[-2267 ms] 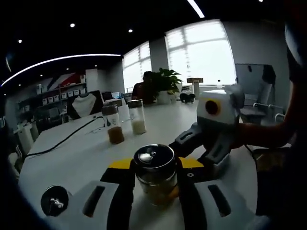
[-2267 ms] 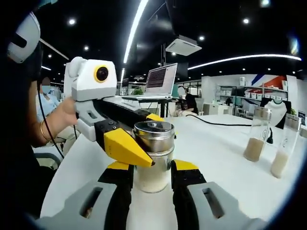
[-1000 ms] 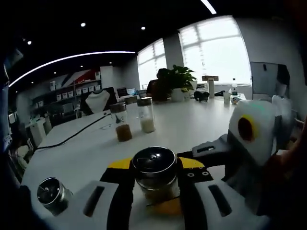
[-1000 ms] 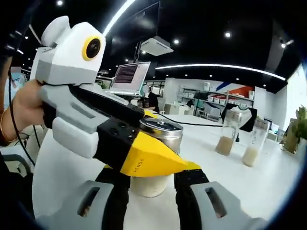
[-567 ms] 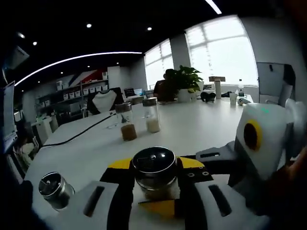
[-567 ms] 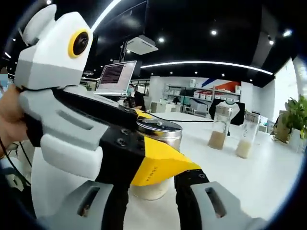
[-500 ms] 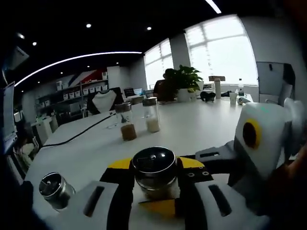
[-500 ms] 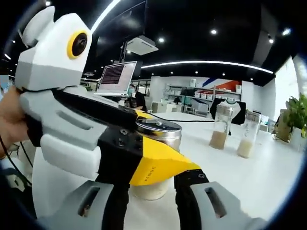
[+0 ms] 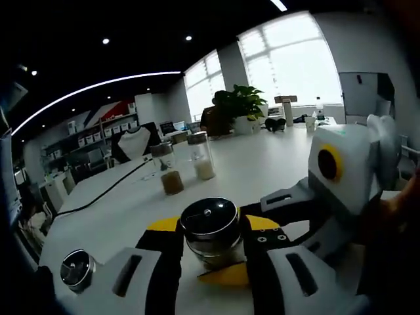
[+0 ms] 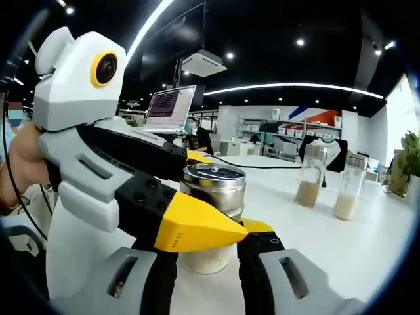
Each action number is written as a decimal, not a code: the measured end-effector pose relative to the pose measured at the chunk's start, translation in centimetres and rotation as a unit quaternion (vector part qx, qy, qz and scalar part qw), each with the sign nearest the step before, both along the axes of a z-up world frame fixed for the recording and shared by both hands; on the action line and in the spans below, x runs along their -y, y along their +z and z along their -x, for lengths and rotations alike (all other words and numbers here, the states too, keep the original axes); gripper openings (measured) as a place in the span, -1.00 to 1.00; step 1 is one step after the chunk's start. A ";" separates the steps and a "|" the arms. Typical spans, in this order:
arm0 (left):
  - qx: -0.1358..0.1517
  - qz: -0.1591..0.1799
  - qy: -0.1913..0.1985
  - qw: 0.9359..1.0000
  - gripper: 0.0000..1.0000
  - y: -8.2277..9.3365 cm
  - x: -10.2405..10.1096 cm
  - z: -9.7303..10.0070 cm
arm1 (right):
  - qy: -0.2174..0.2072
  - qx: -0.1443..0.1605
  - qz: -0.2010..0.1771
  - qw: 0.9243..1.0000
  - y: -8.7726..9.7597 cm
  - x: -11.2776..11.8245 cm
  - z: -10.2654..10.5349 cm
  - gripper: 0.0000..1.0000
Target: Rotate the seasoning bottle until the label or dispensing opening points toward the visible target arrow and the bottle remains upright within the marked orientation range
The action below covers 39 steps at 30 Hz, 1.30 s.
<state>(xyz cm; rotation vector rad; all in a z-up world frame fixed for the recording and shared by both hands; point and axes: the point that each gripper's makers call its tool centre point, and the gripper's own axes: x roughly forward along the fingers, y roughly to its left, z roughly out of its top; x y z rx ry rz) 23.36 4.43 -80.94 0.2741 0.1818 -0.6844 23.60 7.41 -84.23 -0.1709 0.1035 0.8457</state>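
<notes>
**Two grippers close on one jar at a white office table**

White tabletop (image 9: pixel 125 210) under dark ceilings and strip lights carries the scene. In the left gripper view, the left gripper (image 9: pixel 211 252) has its black, yellow-tipped jaws drawn in against both sides of the squat glass seasoning bottle with a shiny steel lid (image 9: pixel 210 228), which stands upright on the table between them. The right gripper (image 9: pixel 298 216), white-bodied with black jaws, reaches in from 3 o'clock, one yellow tip lying at the jar's base.

In the right gripper view, the right gripper (image 10: pixel 209 252) likewise presses its jaws to the same bottle (image 10: pixel 211 216), pale powder showing through the glass; the left gripper (image 10: pixel 197 210) crosses from 9 o'clock, held by a person's hand (image 10: pixel 23 164), its jaws on either side of the jar.

At 8 o'clock in the left gripper view stands a second small steel-lidded jar (image 9: pixel 77 269), well apart. Farther off, at 11 o'clock, two tall clear glass jars (image 9: pixel 185 163) stand side by side, one with brown contents, one with white. Beyond them, a green potted plant (image 9: pixel 237 105) sits before bright windows (image 9: pixel 289 62). An open laptop (image 10: pixel 169 108) glows in the right gripper view.
</notes>
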 end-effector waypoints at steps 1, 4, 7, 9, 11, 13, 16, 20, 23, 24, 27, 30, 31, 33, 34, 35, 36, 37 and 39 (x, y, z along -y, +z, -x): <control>0.003 -0.003 -0.006 1.000 -0.24 0.0 0.1 0.0 | 0.009 -0.005 -0.005 1.000 0.0 -0.1 0.1 -0.35; 0.005 -0.005 -0.025 1.000 -0.22 0.1 0.2 0.0 | 0.039 -0.013 -0.014 0.999 0.0 -0.3 0.5 -0.36; 0.000 -0.001 -0.039 0.999 -0.22 0.1 0.3 0.1 | 0.064 -0.011 -0.009 0.998 0.0 -0.4 1.0 -0.36; -0.009 0.011 -0.045 0.999 -0.22 0.0 0.4 0.1 | 0.072 -0.019 -0.012 0.997 0.1 -0.4 1.2 -0.36; -0.013 0.016 -0.048 0.999 -0.21 0.0 0.5 0.1 | 0.092 -0.018 -0.009 0.996 0.1 -0.7 1.5 -0.36; -0.008 0.017 -0.051 0.999 -0.21 0.1 0.5 0.1 | 0.097 -0.016 -0.007 0.995 0.1 -0.7 1.6 -0.36; -0.001 0.007 -0.066 0.998 -0.19 0.2 0.7 0.3 | 0.119 -0.016 -0.004 0.993 0.0 -0.8 2.0 -0.36; 0.003 0.003 -0.076 0.997 -0.19 0.3 0.8 0.5 | 0.131 -0.019 0.001 0.991 0.0 -0.9 2.4 -0.35; 0.001 0.007 -0.082 0.997 -0.19 0.4 0.8 0.6 | 0.138 -0.020 -0.001 0.990 0.0 -1.0 2.5 -0.35; 0.002 0.008 -0.082 0.997 -0.19 0.4 0.7 0.6 | 0.139 -0.021 0.000 0.990 -0.1 -1.0 2.5 -0.35; 0.009 0.023 -0.077 0.997 -0.20 0.6 0.7 0.6 | 0.131 -0.033 0.004 0.991 -0.2 -0.9 2.6 -0.35; 0.010 0.028 -0.070 0.997 -0.21 0.6 0.6 0.6 | 0.118 -0.034 0.007 0.992 -0.4 -0.9 2.6 -0.34; 0.009 0.030 -0.067 0.997 -0.21 0.7 0.6 0.6 | 0.113 -0.033 0.010 0.993 -0.4 -0.9 2.6 -0.34; 0.010 0.028 -0.062 0.998 -0.21 0.7 0.7 0.5 | 0.105 -0.030 0.015 0.994 -0.6 -0.8 2.5 -0.34; 0.011 0.028 -0.059 0.998 -0.21 0.7 0.7 0.5 | 0.099 -0.027 0.015 0.995 -0.6 -0.8 2.5 -0.33; 0.011 0.029 -0.055 0.998 -0.21 0.7 0.7 0.5 | 0.095 -0.023 0.016 0.995 -0.6 -0.8 2.5 -0.33; 0.010 0.030 -0.051 0.998 -0.21 0.7 0.7 0.5 | 0.092 -0.022 0.014 0.995 -0.6 -0.7 2.5 -0.33; 0.011 0.028 -0.047 0.998 -0.21 0.7 0.7 0.5 | 0.088 -0.024 0.009 0.996 -0.5 -0.7 2.4 -0.33; 0.010 0.027 -0.039 0.999 -0.21 0.7 0.7 0.5 | 0.081 -0.028 -0.002 0.996 -0.4 -0.7 2.4 -0.32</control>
